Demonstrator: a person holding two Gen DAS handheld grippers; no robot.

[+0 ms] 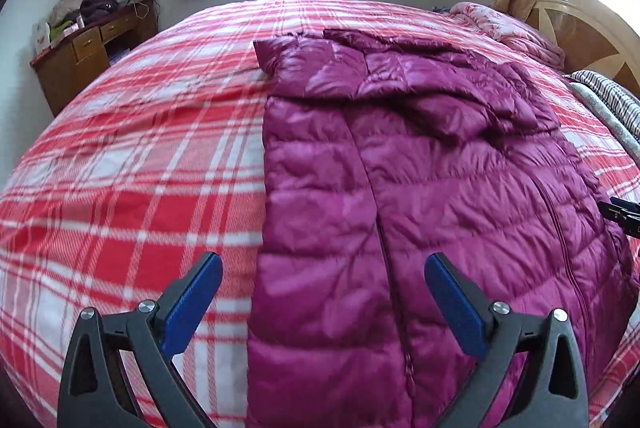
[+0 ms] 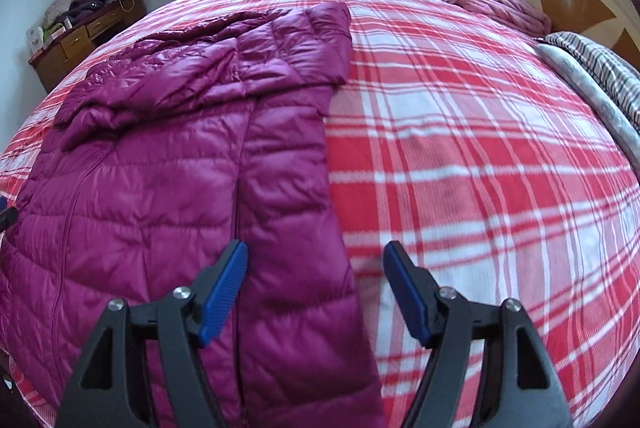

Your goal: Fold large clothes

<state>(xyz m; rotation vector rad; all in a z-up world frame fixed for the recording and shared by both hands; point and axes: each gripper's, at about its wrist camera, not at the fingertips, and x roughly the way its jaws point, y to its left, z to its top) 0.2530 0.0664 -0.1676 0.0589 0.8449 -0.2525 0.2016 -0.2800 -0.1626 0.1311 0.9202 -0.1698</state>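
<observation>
On the bed (image 1: 132, 187) the jacket (image 1: 400, 187) lay flat, sides folded inward, with the left hand-held gripper (image 1: 324, 280) and right hand-held gripper (image 2: 316, 268) both open and empty above its hem, best gripped evenly at both corners.

Jacket (image 1: 420, 187) hem cut off below; desk clutter (image 1: 80, 11) too small to tell

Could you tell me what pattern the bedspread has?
Red, pink and white plaid bedspread, clearest in the right wrist view.
</observation>
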